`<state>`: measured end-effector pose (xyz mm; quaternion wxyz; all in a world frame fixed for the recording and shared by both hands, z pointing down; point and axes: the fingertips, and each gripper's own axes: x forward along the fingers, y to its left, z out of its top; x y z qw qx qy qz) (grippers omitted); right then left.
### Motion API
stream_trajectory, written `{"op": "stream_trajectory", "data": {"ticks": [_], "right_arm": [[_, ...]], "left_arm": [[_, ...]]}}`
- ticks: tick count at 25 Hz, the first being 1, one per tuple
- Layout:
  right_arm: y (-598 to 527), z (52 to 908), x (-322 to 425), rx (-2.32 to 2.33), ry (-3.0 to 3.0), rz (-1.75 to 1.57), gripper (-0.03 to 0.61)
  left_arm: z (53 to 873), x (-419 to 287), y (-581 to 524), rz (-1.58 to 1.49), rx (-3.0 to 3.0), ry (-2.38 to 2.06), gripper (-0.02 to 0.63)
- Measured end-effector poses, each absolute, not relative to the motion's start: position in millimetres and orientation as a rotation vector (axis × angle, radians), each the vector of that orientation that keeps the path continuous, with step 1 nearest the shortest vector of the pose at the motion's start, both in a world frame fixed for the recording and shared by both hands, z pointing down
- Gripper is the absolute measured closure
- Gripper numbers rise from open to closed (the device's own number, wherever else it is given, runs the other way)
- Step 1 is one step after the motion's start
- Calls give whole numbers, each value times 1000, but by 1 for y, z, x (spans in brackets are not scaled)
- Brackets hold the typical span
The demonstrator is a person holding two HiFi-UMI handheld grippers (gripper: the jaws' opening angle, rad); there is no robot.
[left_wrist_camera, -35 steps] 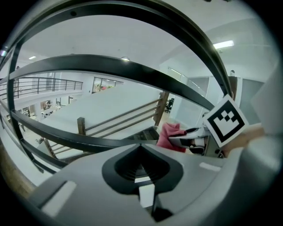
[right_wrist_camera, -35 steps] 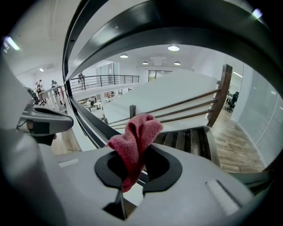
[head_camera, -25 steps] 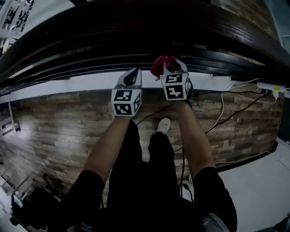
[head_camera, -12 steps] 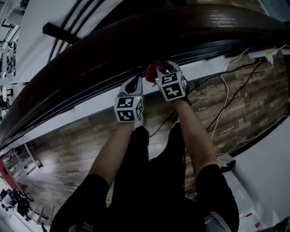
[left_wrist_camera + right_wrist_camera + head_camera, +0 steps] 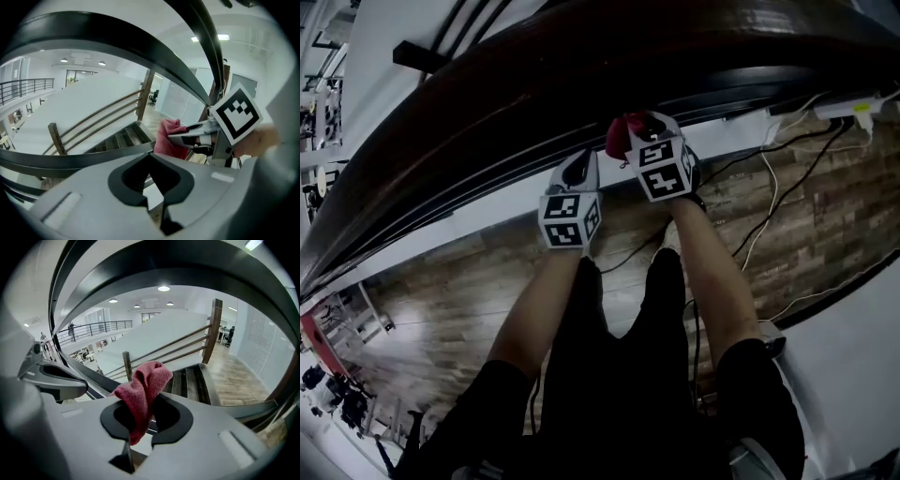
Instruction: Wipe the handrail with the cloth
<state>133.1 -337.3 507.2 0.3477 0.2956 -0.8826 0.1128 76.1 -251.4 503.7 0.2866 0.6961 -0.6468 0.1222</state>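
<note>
Right gripper (image 5: 136, 432): fingers pinching the red cloth (image 5: 145, 380) low down, with most of the cloth standing up past the tips in a loose bunch. In the head view the cloth (image 5: 621, 136) sits right at the near lower edge of the dark handrail (image 5: 581, 75). Can't confirm contact from any view.

Left gripper (image 5: 150, 164): fingers pressed together, nothing between them, just left of the right gripper (image 5: 652, 155) and slightly nearer the person.

Handling, my read:
- Cloth is light, soft terry-type. It will fold and drag rather than push, with no stiffness past the pinch.
- The free bunch above the fingers is the working face, so press that onto the rail, not the finger tips.
- The pinch is narrow, on one fold. Friction on the rail could pull the cloth out, so a deeper bite with more layers would be safer.
- Rail looks smooth and glossy, so low drag expected. It is rigid and curved, so the wrist must follow the arc.
- Nothing fragile. If dropped, the cloth lands on the wood floor (image 5: 469, 281) below.
</note>
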Motion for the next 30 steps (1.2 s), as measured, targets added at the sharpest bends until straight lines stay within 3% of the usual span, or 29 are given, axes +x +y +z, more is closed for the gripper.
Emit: {"op": "stream_trajectory", "data": {"ticks": [17,30], "right_arm": [[-377,501,198,723,-2318,216,525],[-421,502,261,913,-2300,399,525]], "left_arm": [[505,145,-283,317,1789,-1823,615],[499,196,-323,302,1904,-1745,615]]}}
